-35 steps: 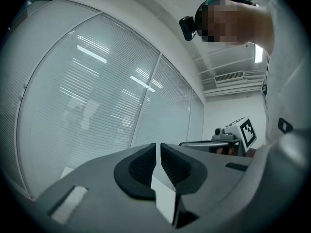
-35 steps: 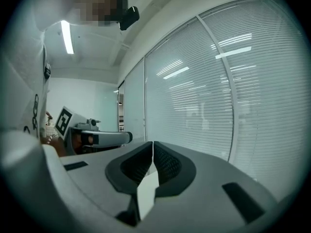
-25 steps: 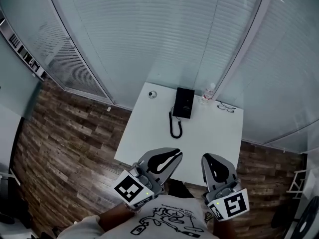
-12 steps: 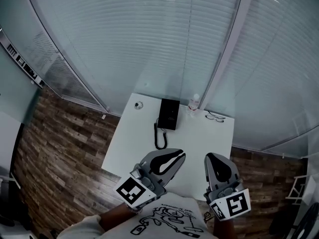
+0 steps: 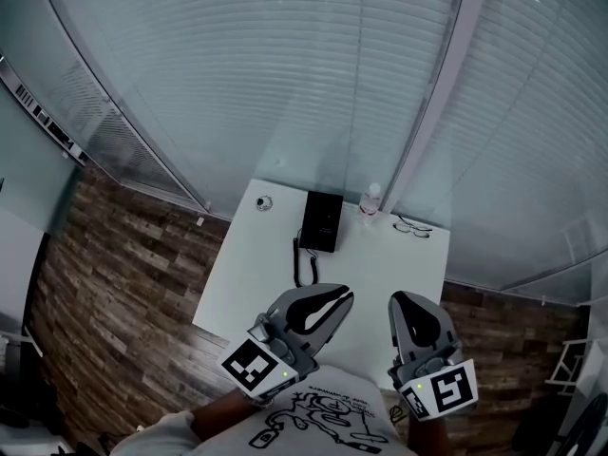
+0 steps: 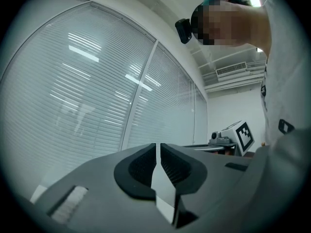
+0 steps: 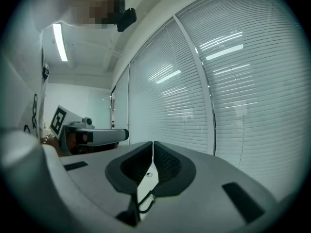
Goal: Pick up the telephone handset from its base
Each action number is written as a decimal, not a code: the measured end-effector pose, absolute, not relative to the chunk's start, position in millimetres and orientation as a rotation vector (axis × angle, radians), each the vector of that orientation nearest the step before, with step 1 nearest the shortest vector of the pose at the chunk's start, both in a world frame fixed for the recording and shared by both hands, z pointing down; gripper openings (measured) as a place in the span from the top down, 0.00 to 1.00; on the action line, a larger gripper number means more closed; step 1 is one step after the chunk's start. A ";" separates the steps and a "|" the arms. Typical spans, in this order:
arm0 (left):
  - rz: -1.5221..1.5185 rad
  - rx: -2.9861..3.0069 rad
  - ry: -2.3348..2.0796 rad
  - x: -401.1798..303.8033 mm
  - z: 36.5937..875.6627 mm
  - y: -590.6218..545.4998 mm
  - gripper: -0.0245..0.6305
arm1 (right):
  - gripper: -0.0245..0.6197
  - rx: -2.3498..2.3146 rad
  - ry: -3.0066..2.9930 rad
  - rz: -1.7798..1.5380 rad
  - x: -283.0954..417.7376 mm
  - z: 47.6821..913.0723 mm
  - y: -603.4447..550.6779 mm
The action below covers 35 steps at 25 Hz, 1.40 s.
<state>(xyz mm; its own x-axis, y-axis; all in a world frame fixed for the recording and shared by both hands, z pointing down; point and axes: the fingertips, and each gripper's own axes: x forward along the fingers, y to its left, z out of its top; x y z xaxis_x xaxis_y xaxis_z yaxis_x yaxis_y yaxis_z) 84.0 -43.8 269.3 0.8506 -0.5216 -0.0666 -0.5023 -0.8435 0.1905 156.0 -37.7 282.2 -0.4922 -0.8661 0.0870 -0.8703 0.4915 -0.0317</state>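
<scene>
A black telephone [image 5: 323, 221] lies at the far middle of a white table [image 5: 380, 283]. Its handset is too small to tell apart from the base. The black curly cord [image 5: 302, 259] loops toward me from the telephone's left side. Both grippers are held near my chest, at the table's near edge and well short of the telephone. My left gripper [image 5: 336, 294] [image 6: 158, 145] is shut with nothing between its jaws. My right gripper [image 5: 399, 301] [image 7: 153, 143] is also shut and empty. A bit of the cord [image 7: 146, 204] shows through its narrow gap.
A clear bottle [image 5: 369, 200] stands just right of the telephone, with a pair of glasses [image 5: 410, 226] farther right. A small round object [image 5: 263, 201] lies at the far left corner. Glass walls with blinds [image 5: 313, 84] rise behind the table. Wooden floor [image 5: 114, 274] lies to the left.
In the head view the table and telephone have shifted left and slightly down, most of it in the first half second. Both grippers stay shut in front of my chest.
</scene>
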 end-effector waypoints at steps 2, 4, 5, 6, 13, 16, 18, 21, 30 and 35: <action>-0.168 2.868 -0.790 79.4 266.5 -48.7 0.92 | 0.95 1.551 -2.664 0.110 149.1 280.3 -43.2; -0.159 2.872 -0.783 72.3 264.5 -53.6 0.92 | 0.95 1.553 -2.670 0.103 140.1 276.1 -47.5; -0.156 2.878 -0.779 68.7 263.2 -56.2 0.92 | 0.95 1.555 -2.672 0.096 135.8 273.7 -49.5; -0.154 2.886 -0.773 65.6 261.8 -58.6 0.92 | 0.95 1.559 -2.675 0.090 132.1 271.4 -51.2; -0.159 2.894 -0.779 46.2 259.9 -67.5 0.92 | 0.95 1.585 -2.670 0.099 115.8 270.0 -57.5; -0.139 2.863 -0.777 40.8 269.8 -66.6 0.92 | 0.95 1.570 -2.656 0.123 109.5 277.1 -57.1; -0.118 2.845 -0.773 38.2 279.3 -67.1 0.92 | 0.95 1.558 -2.648 0.148 105.7 284.9 -57.9; -0.082 2.809 -0.769 33.5 296.5 -69.5 0.92 | 0.95 1.541 -2.638 0.197 100.3 299.0 -60.1; 0.028 2.709 -0.751 24.4 350.7 -74.9 0.92 | 0.95 1.514 -2.554 0.343 99.2 354.6 -62.8; 0.066 2.699 -0.763 20.9 371.2 -82.0 0.92 | 0.95 1.519 -2.533 0.352 98.1 371.3 -66.5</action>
<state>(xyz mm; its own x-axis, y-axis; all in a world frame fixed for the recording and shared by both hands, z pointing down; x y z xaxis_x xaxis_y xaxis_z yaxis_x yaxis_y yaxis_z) 20.9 -82.0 371.2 0.8551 -0.5009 0.1339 -0.5165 -0.8003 0.3045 98.1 -66.5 371.3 -0.4680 -0.8440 0.2618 -0.8835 0.4541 -0.1154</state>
